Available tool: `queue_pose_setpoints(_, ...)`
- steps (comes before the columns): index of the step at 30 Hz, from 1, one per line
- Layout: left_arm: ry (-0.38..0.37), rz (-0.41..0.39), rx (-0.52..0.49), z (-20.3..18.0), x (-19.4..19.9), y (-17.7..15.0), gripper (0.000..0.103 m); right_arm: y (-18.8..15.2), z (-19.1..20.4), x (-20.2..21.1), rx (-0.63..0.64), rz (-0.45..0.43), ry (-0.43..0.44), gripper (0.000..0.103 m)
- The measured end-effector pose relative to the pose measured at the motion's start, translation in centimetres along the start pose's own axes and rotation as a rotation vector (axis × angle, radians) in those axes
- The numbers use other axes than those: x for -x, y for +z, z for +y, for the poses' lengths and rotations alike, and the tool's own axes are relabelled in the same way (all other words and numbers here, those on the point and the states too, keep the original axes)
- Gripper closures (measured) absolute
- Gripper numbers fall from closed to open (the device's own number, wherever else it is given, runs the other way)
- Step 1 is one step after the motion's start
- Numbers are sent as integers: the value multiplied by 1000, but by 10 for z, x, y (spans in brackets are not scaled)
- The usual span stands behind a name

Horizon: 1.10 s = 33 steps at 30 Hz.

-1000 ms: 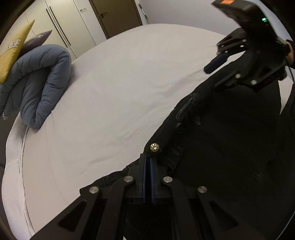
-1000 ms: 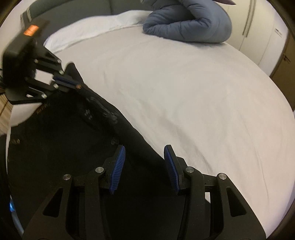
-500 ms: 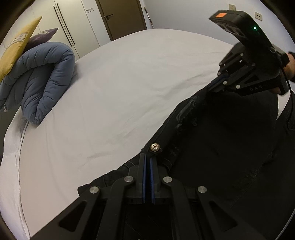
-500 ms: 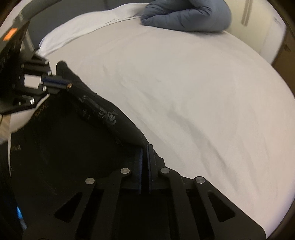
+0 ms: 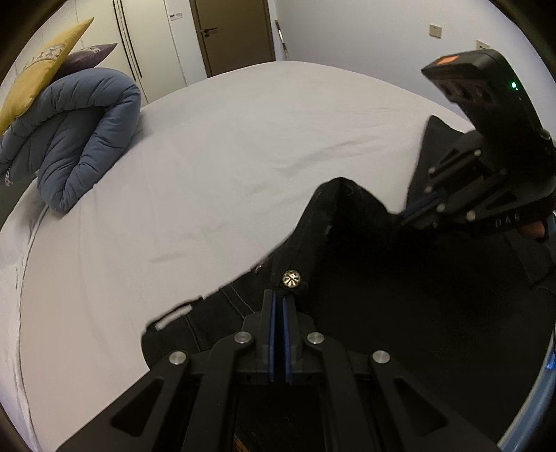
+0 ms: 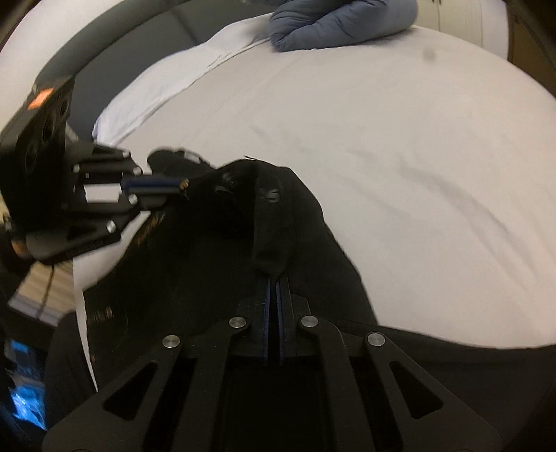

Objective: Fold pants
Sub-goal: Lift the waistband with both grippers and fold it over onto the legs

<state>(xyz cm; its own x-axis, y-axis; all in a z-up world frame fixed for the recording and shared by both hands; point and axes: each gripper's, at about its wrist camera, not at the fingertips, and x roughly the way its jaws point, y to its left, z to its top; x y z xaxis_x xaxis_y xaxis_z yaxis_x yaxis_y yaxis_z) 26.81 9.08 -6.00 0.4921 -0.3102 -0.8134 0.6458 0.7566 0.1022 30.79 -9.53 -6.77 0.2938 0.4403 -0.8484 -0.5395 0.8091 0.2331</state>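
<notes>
Black pants [image 5: 399, 295] hang between both grippers over the near edge of a white bed [image 5: 226, 156]. My left gripper [image 5: 278, 302] is shut on the waistband beside the brass button [image 5: 292, 278]. My right gripper [image 6: 274, 281] is shut on the waistband further along; the pants [image 6: 215, 260] bunch into a raised fold between the two. The right gripper shows in the left wrist view [image 5: 413, 208], the left gripper in the right wrist view [image 6: 173, 186]. The legs hang out of sight below.
A rolled blue duvet [image 5: 76, 135] lies at the far left of the bed, with a yellow cushion [image 5: 45, 66] behind it. The duvet also shows in the right wrist view [image 6: 340, 21]. Wardrobe doors [image 5: 146, 41] and a brown door [image 5: 232, 34] stand beyond the bed.
The right gripper closed on the waistband. Both grippers then lifted the pants off the bed and came closer together, so the waistband now bunches up between them.
</notes>
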Motion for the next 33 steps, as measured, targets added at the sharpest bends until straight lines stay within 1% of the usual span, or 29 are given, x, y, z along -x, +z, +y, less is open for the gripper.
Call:
queue_pose_setpoints(1, -7, 2, -6, -5, 4, -7, 100, -1, 7, 2, 24, 0, -16, 101)
queue_pose_setpoints(3, -8, 2, -37, -20, 14, -24, 100, -25, 26, 18, 65, 8, -42, 101)
queue_pose_setpoints(4, -10, 5, -59, -29, 19, -34, 100, -44, 38, 25, 114, 25, -78, 101)
queue_pose_setpoints(5, -12, 8, -86, -40, 25, -46, 101, -67, 41, 35, 162, 39, -116, 101)
queue_pose_setpoints(6, -15, 12, -100, -48, 30, -56, 101, -85, 60, 36, 246, 66, -181, 101)
queue_pose_setpoints(7, -24, 15, -106, -53, 33, -65, 100, -101, 76, 37, 306, 86, -220, 101)
queue_pose_setpoints(8, -60, 17, -104, -60, 39, -77, 100, -114, 87, 38, 337, 99, -232, 101)
queue_pose_setpoints(9, -84, 18, -104, -67, 44, -87, 100, -130, 101, 40, 359, 114, -238, 101)
queue_pose_setpoints(10, -104, 24, -114, -74, 49, -96, 100, -139, 110, 41, 364, 120, -242, 101)
queue_pose_setpoints(12, -116, 43, -152, -87, 54, -113, 100, -162, 133, 43, 379, 132, -251, 101)
queue_pose_setpoints(14, -132, 64, -182, -98, 59, -129, 100, -180, 154, 40, 410, 144, -281, 101)
queue_pose_setpoints(19, -143, 89, -211, -109, 70, -150, 100, -219, 202, 28, 493, 180, -335, 101)
queue_pose_setpoints(25, -166, 115, -255, -119, 83, -169, 100, -250, 248, 23, 492, 192, -349, 101)
queue_pose_setpoints(29, -180, 125, -267, -128, 84, -177, 100, -267, 265, 24, 504, 209, -375, 101)
queue_pose_setpoints(31, -185, 127, -266, -129, 83, -178, 100, -268, 254, 33, 508, 213, -387, 101)
queue_pose_setpoints(33, -188, 132, -263, -131, 82, -181, 100, -269, 258, 32, 504, 217, -399, 101)
